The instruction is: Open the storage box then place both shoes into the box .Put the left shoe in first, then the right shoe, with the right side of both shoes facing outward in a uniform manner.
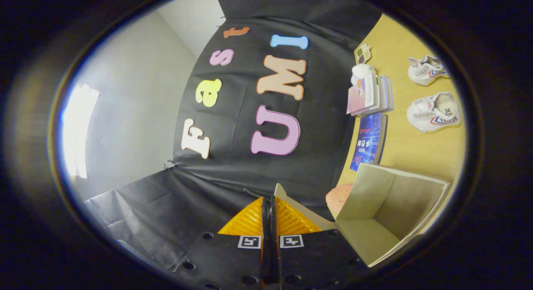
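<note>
The gripper (270, 206) has its orange fingers (250, 221) pressed nearly together on the thin cardboard lid flap (291, 206) of the storage box (391, 211), which gapes open and empty on the wooden table (416, 152). Well beyond the box lie the two white sneakers (433, 113), apart from each other, beside a stack of books (370, 96). The shoes look light and soft-sided; I judge the firm heel collar or the sole edge gives the surest hold. The flap is flimsy and would bend under a hard pull.
</note>
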Available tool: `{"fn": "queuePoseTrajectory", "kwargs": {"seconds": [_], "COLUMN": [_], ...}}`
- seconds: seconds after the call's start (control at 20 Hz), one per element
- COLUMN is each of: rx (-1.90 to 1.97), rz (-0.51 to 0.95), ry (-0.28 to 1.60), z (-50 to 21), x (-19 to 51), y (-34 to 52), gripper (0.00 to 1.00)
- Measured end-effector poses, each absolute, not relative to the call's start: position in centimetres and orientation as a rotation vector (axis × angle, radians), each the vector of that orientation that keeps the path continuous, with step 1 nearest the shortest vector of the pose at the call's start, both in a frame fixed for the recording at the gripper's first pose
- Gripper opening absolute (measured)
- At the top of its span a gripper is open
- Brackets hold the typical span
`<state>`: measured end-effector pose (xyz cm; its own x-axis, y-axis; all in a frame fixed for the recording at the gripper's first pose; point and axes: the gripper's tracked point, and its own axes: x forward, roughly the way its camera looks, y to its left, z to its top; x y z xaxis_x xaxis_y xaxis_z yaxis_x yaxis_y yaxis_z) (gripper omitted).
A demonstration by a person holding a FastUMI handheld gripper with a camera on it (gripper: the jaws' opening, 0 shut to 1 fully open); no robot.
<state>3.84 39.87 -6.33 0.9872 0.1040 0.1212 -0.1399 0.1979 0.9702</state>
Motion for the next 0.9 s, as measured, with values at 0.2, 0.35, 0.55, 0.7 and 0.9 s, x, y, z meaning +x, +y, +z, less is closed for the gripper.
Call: {"fn": "queuePoseTrajectory", "kwargs": {"seconds": [0.2,0.35,0.55,0.7,0.9], "rx": [1.361,1.331,1.273,1.195,1.084], "rz": [0.206,0.223,0.239,0.263,0.275], "ry": [0.025,0.067,0.134,0.191,0.253], "z": [-6.8,-8.0,-10.3,-11.8,-13.4], "x": [3.3,2.9,2.8,2.7,2.0], "y": [45.7,48.3,50.8,52.7,52.7], "gripper": [0.02,0.02,0.02,0.06,0.38]}}
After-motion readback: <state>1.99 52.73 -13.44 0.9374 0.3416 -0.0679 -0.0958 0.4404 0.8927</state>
